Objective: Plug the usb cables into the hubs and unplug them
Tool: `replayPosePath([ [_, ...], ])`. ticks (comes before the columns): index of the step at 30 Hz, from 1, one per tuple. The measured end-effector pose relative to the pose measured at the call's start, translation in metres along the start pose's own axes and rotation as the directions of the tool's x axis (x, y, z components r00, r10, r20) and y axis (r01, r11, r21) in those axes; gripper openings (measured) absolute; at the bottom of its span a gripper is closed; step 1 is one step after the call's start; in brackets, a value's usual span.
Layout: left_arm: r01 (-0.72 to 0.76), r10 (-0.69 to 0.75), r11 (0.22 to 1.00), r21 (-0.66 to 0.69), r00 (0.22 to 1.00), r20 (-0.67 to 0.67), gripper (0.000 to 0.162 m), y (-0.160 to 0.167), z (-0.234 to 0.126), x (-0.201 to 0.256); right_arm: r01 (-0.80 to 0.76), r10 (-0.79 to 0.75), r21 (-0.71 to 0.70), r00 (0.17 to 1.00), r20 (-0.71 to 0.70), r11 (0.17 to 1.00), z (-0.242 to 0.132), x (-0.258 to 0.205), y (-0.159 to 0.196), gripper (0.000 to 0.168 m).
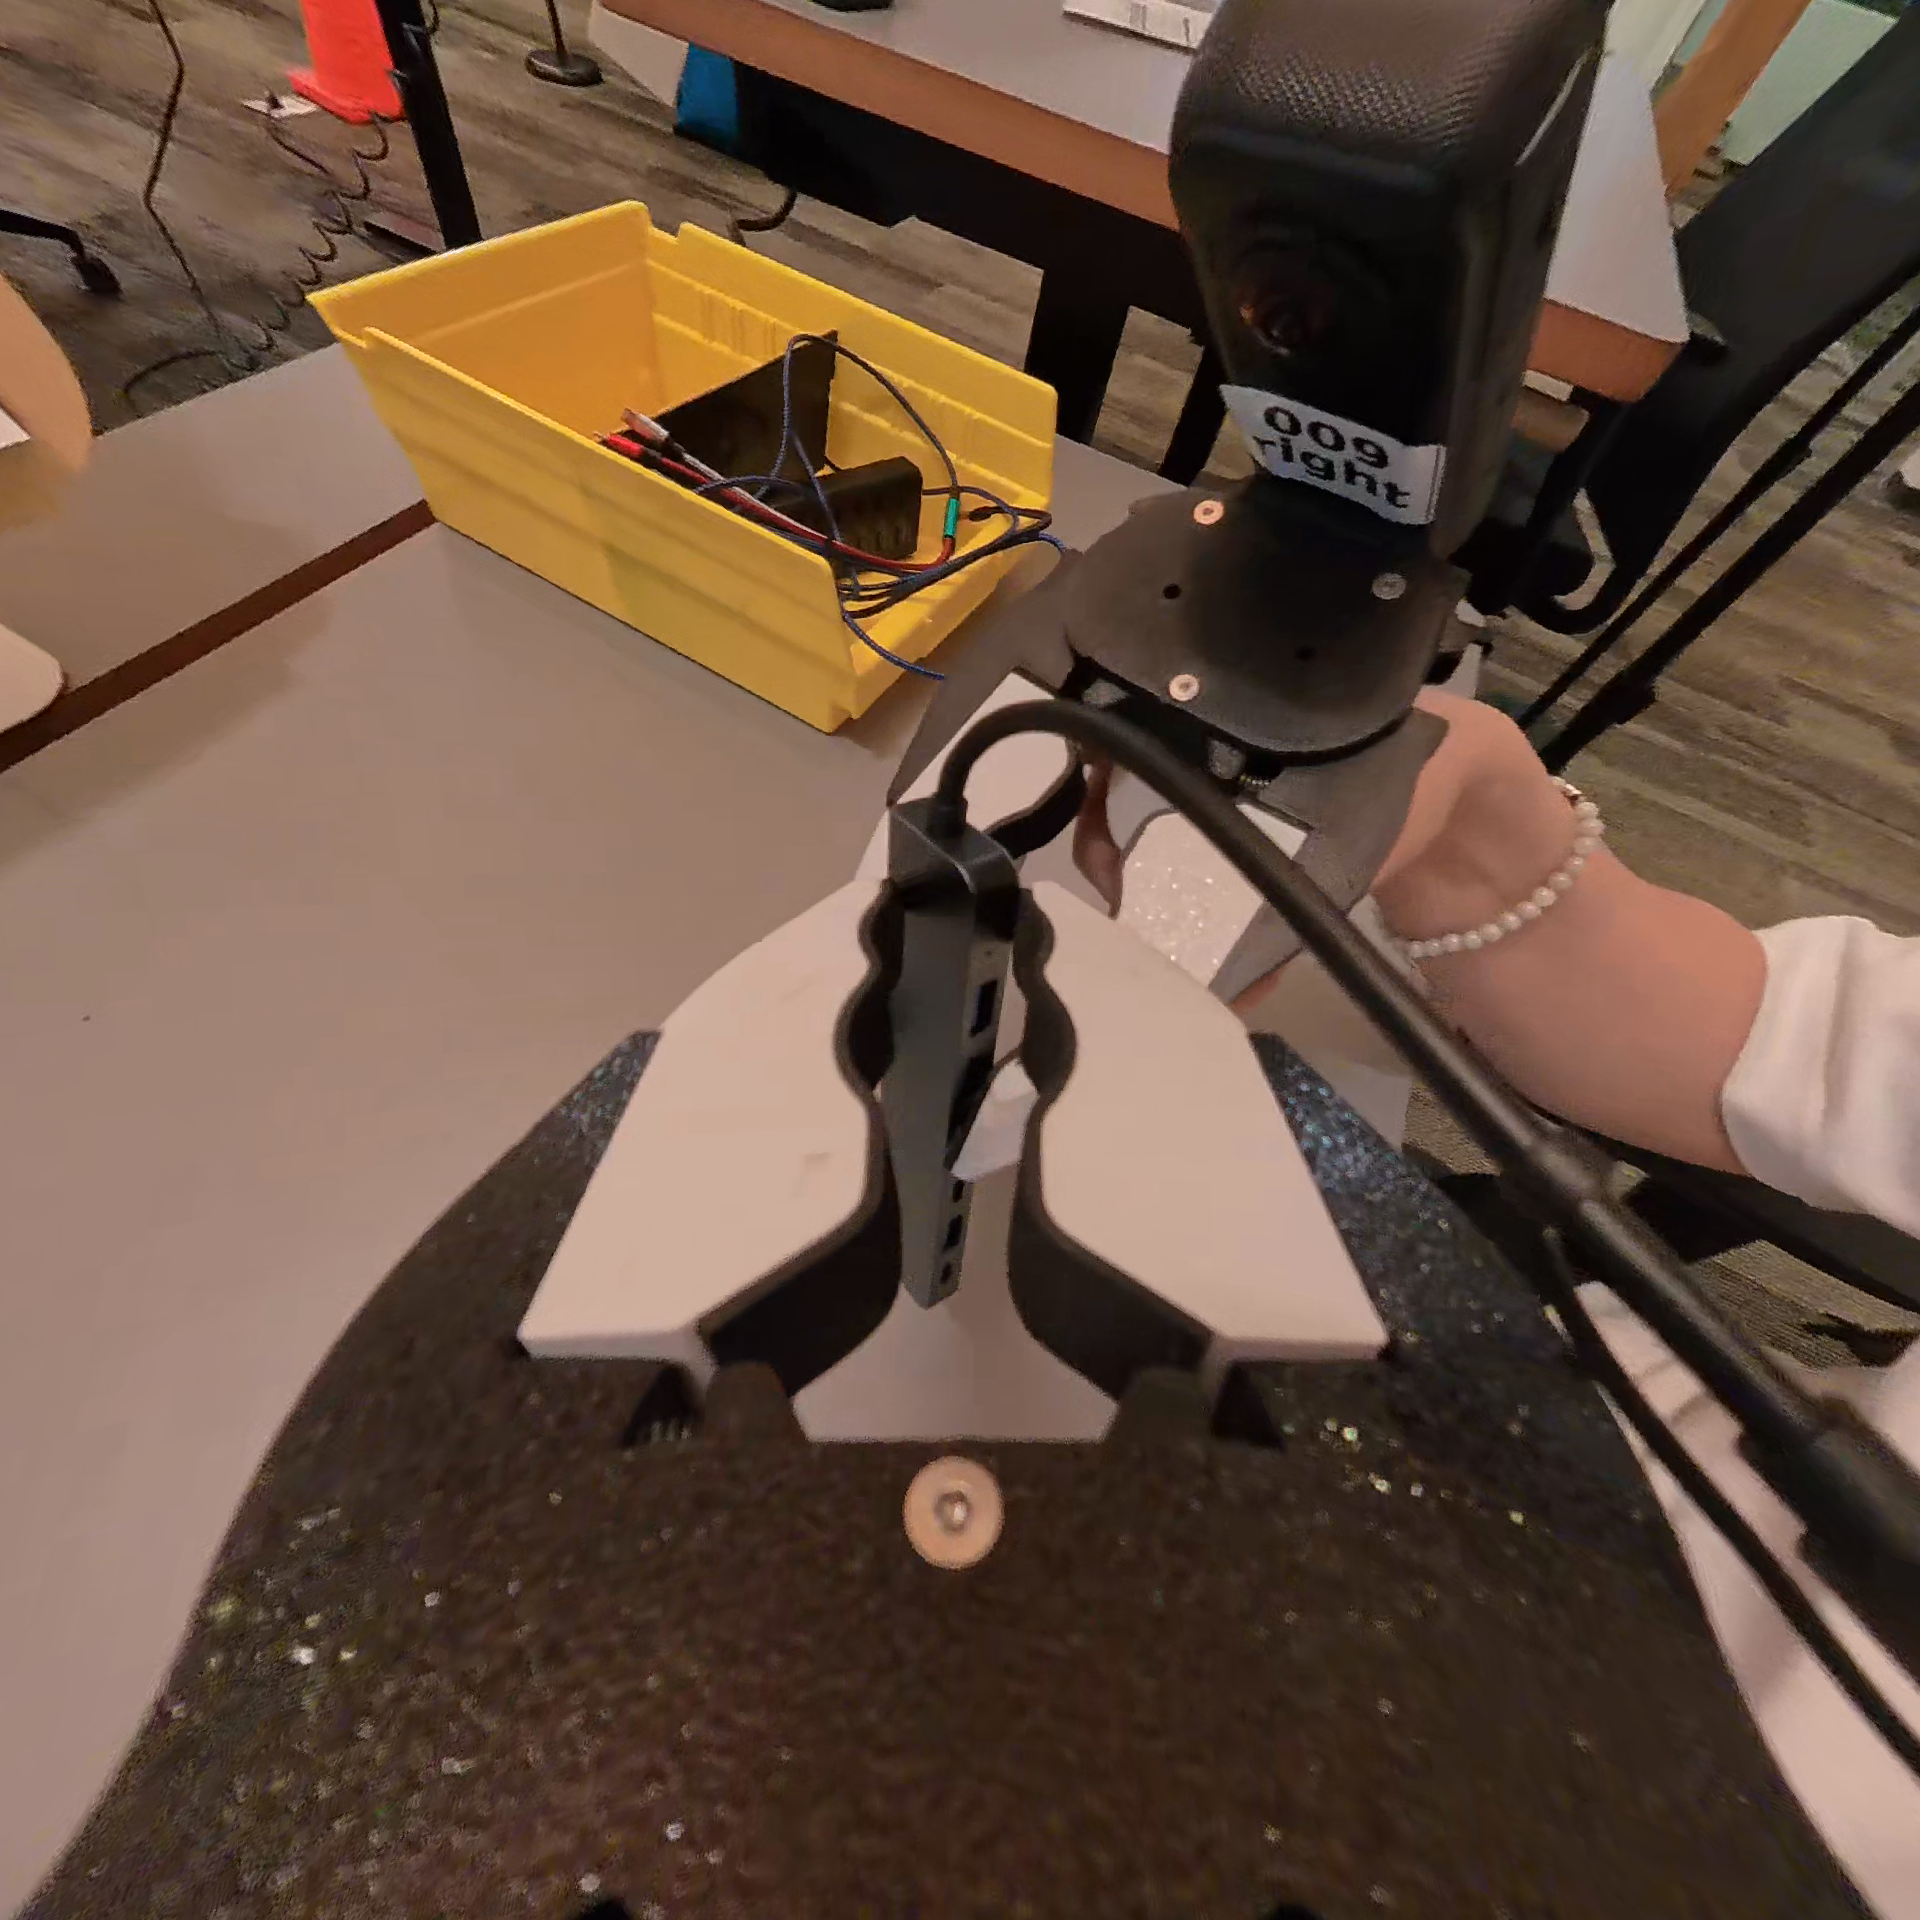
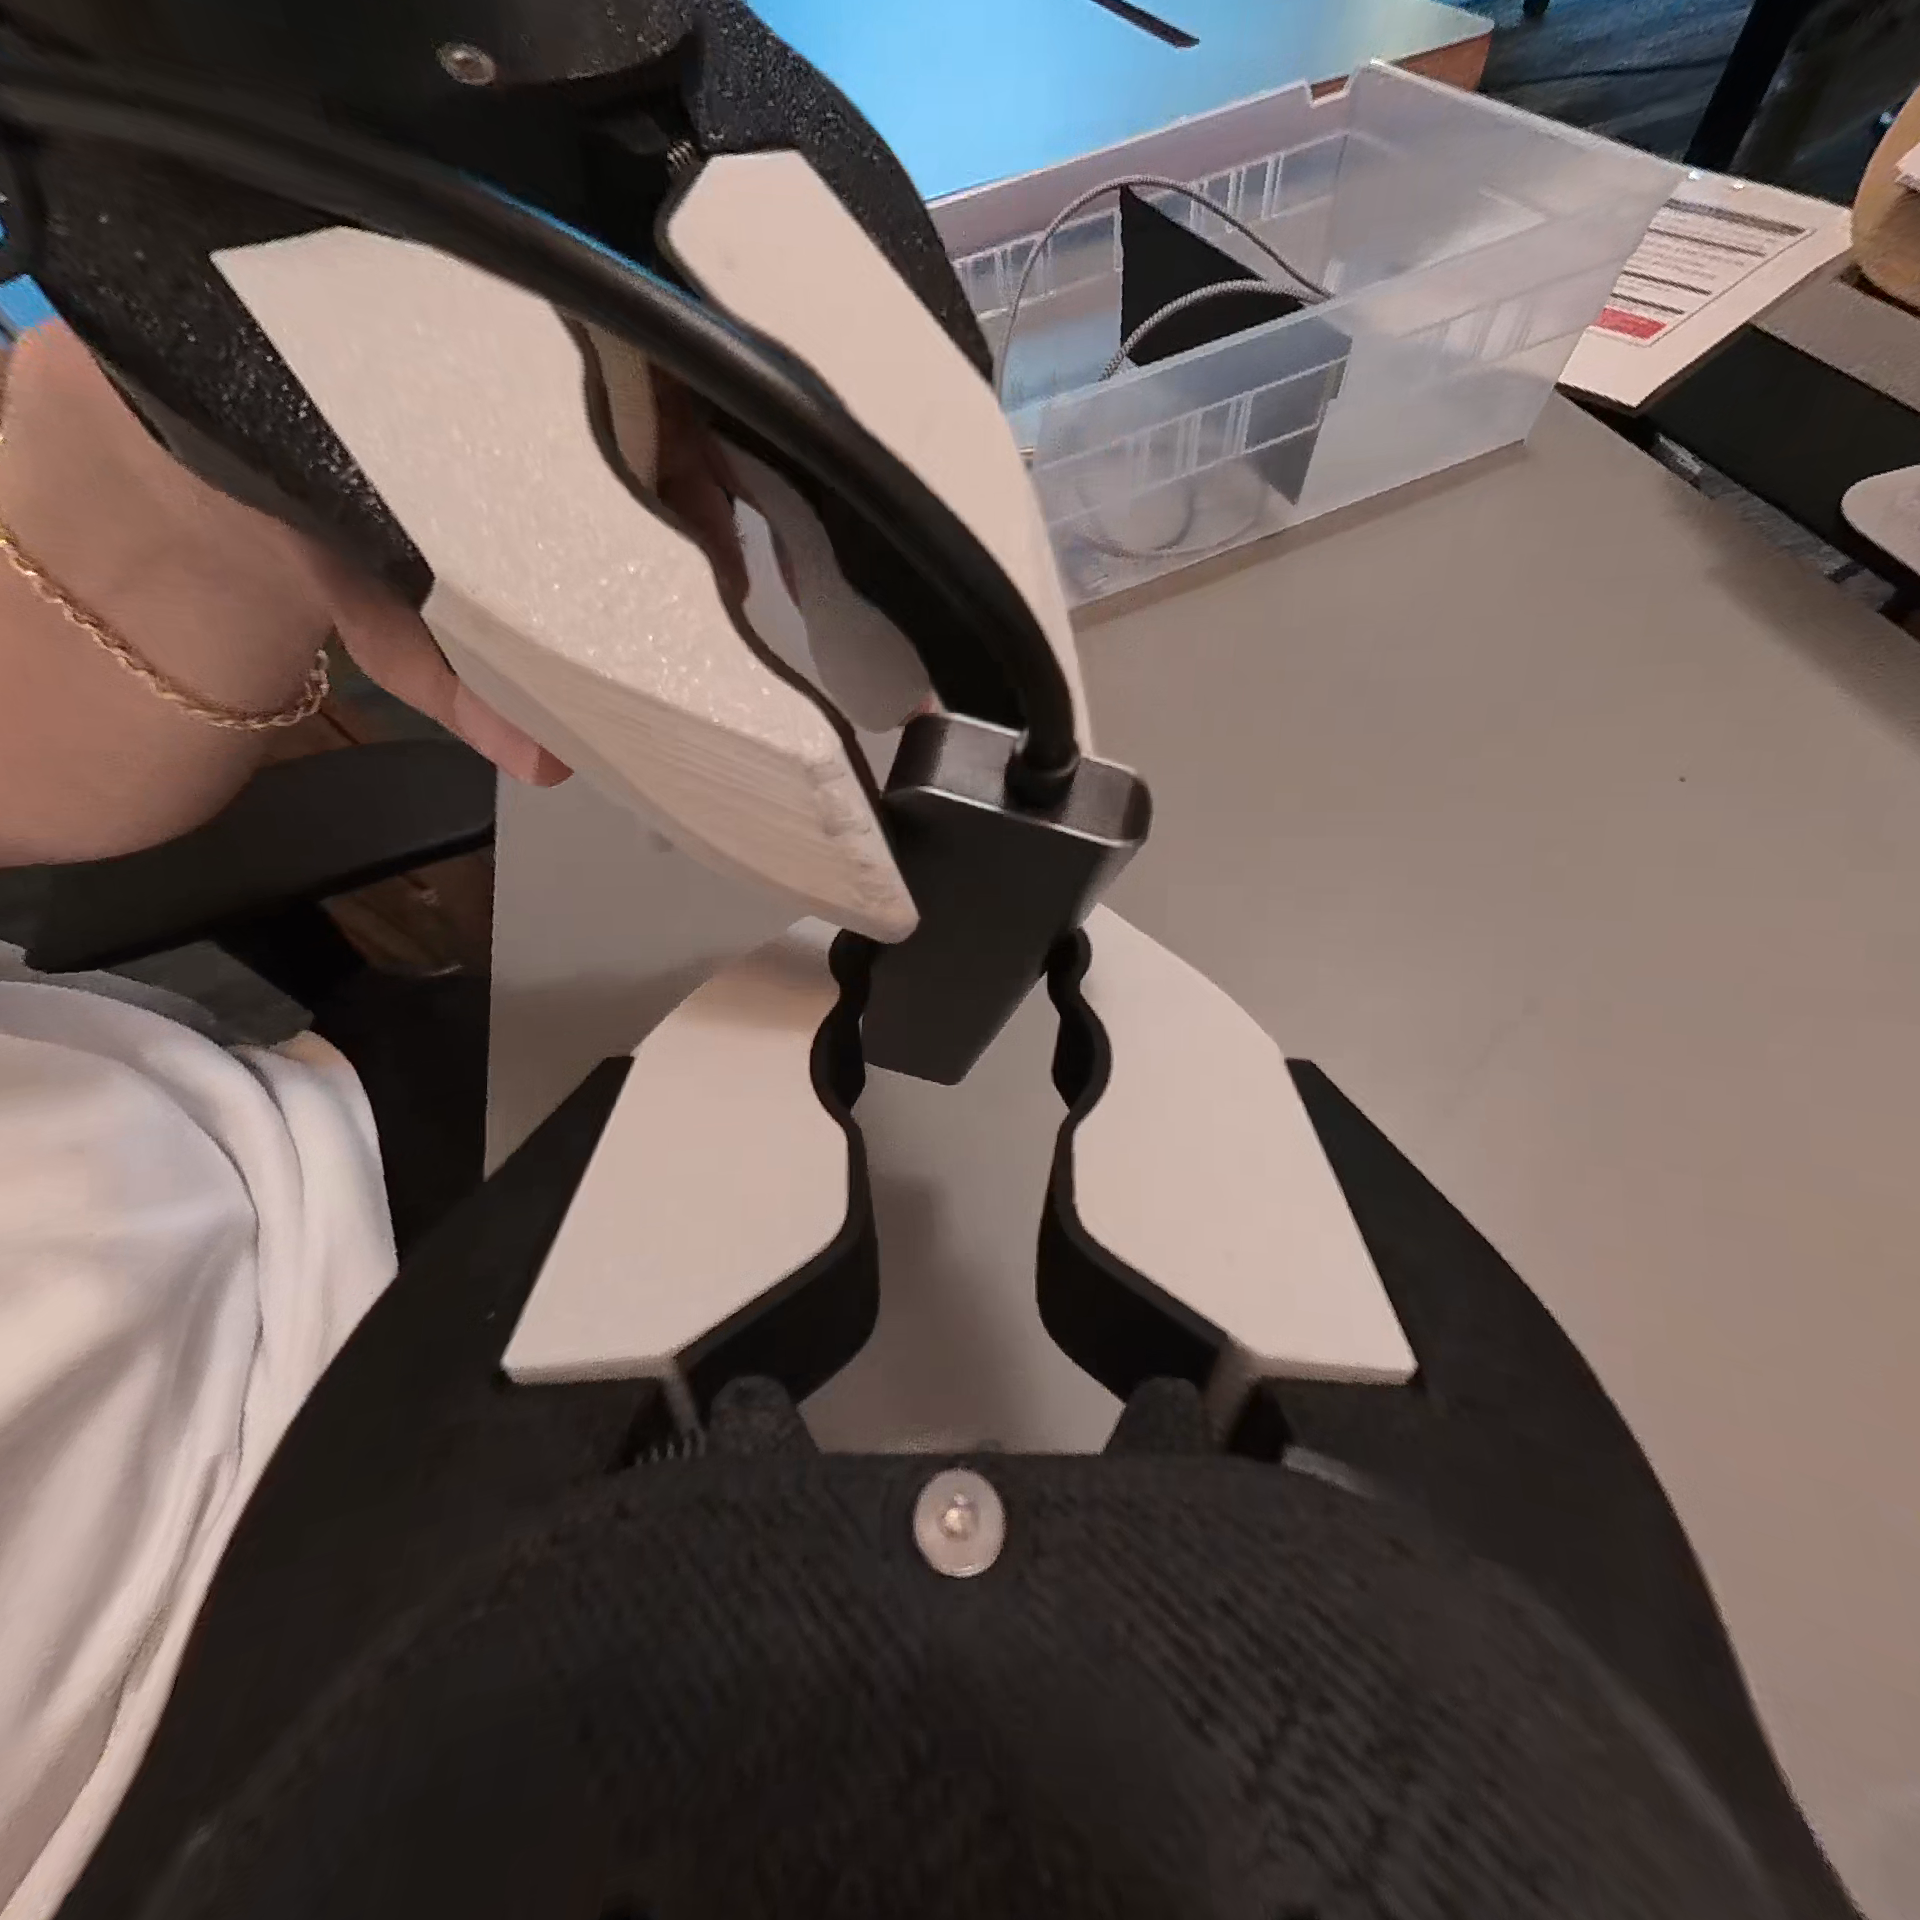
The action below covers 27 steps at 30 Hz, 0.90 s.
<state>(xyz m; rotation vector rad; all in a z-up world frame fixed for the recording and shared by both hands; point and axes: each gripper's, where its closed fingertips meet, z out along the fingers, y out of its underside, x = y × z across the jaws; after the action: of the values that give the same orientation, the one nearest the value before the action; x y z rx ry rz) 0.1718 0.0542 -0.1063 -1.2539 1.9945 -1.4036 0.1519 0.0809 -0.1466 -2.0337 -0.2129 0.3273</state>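
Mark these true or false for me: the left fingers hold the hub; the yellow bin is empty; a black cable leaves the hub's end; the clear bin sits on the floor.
1. The left gripper has its fingers shut on the grey USB hub. True.
2. The yellow bin is empty. False: it holds loose cables and a black box.
3. A black cable leaves the hub's far end. True.
4. The clear bin sits on the floor. False: it stands on the table.

The slim grey hub (image 1: pixel 940 1070) (ports along one edge) stands upright above the table, black cable (image 1: pixel 1299 914) looping from its top.
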Motion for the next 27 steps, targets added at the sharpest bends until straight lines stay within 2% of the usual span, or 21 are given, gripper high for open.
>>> replayPosePath([
  [4, 0.036, -0.038, 0.998, 0.053, 0.999, 0.028, 0.015, -0.004, -0.003, -0.005, 0.004, -0.003, 0.021, 0.999, -0.04, 1.0, -0.002, 0.006, -0.004, 0.034],
  [8, 0.235, -0.227, 0.945, 0.227, 0.972, -0.059, 0.011, -0.021, -0.013, -0.014, 0.025, -0.015, 0.158, 0.998, -0.061, 0.987, -0.011, 0.008, -0.023, 0.033],
  [13, 0.475, -0.437, 0.793, 0.382, 0.88, -0.187, 0.009, -0.033, -0.026, -0.028, 0.175, -0.119, 0.284, 0.972, -0.204, 0.943, -0.015, 0.013, -0.043, 0.037],
  [17, 0.55, -0.524, 0.704, 0.45, 0.829, -0.195, 0.009, -0.031, -0.032, -0.043, 0.299, -0.206, 0.262, 0.921, -0.331, 0.918, -0.012, 0.021, -0.045, 0.04],
  [21, 0.623, -0.609, 0.57, 0.537, 0.758, -0.234, 0.011, -0.032, -0.046, -0.062, 0.414, -0.312, 0.196, 0.861, -0.402, 0.889, -0.004, 0.024, -0.04, 0.049],
  [27, 0.719, -0.651, 0.371, 0.588, 0.653, -0.387, 0.011, -0.038, -0.064, -0.073, 0.451, -0.277, 0.346, 0.85, -0.448, 0.823, -0.004, 0.022, -0.054, 0.056],
])
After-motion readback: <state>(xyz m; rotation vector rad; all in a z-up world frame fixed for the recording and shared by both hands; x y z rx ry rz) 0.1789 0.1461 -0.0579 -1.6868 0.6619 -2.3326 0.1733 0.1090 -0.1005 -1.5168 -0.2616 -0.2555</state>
